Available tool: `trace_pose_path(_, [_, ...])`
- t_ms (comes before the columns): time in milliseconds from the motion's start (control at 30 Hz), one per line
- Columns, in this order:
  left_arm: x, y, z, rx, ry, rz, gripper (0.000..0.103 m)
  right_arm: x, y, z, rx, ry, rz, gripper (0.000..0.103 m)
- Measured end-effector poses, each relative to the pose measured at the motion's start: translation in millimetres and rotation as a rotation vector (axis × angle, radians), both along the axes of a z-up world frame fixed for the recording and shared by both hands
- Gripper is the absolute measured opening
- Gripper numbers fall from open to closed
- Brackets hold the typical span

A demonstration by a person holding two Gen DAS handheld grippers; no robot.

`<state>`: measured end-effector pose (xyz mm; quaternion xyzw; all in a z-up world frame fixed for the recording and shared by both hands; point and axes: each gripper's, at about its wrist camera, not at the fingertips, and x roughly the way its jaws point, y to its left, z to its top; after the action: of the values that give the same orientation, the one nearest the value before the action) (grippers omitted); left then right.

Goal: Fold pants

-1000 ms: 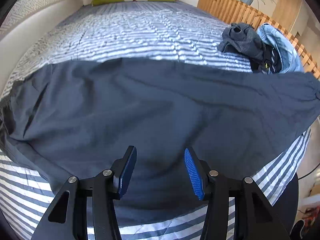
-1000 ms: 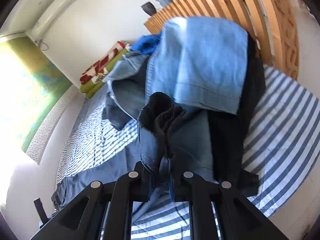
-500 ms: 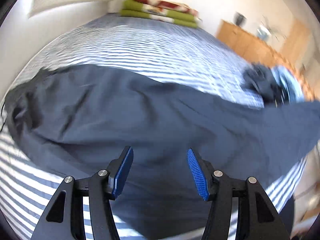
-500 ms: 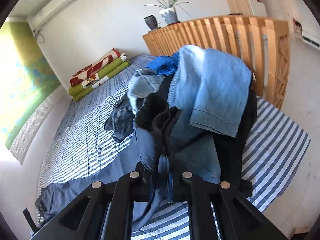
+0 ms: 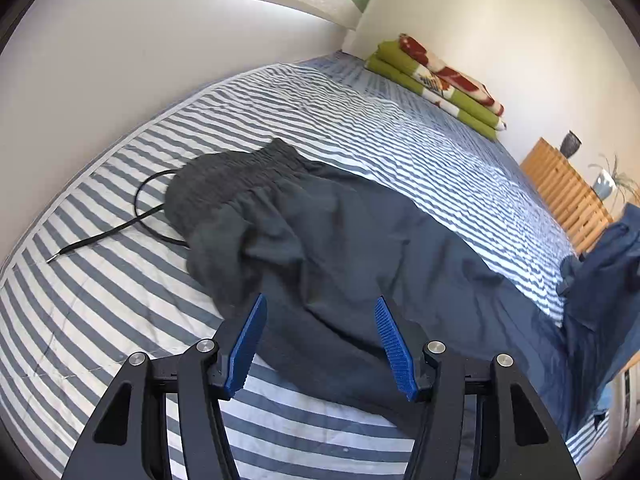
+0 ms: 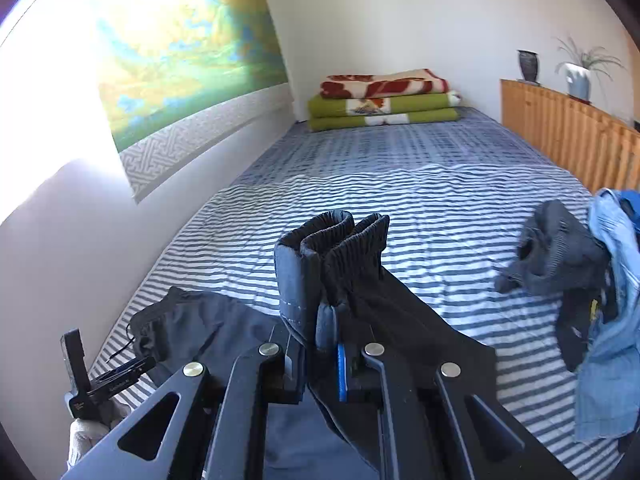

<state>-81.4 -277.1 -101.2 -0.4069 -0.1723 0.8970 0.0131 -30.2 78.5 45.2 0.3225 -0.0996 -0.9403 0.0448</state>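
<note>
Carried clear of the clothes pile [image 6: 596, 288] at three o'clock, the pants' cuffs [image 6: 336, 256] sit clenched in the right gripper [image 6: 326, 354]'s jaws over the bed [image 5: 360, 120], while the left gripper [image 5: 320, 344], jaws released and just widened, hovers above the pants [image 5: 320, 240]; bunched cuffs could slip, skewing the fold.

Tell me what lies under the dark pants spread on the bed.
Under the dark pants lies the blue-and-white striped bedspread. A black drawstring trails out beside the waistband. Whatever else the fabric covers cannot be seen.

folded blankets [image 6: 382, 102], clothes pile [image 6: 592, 280]
</note>
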Motion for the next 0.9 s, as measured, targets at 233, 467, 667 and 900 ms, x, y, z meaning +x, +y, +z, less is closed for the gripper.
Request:
trace_pose_path(233, [3.9,-43.4,0.5,0.039,0.002,0.077,0.060,-46.1,-128.7,-41.2,0.067,-0.022,0.147,0.010])
trace_pose_path(467, [2.7,-70.5,-4.2,0.070,-0.001,0.128,0.060,-75.3,-211.1,-113.4,0.191,-0.105,0.174,0.010])
trace_pose_path(667, [3.2,-86.7,-6.3,0.108,0.010,0.161,0.060,-95.1,-238.3,-146.0,0.216,-0.166,0.155,0.010])
trace_pose_path(900, [1.1,-82.4,-7.3,0.109,0.007,0.155,0.060,-112.6,-237.7,-162.8,0.023,-0.337,0.332,0.038])
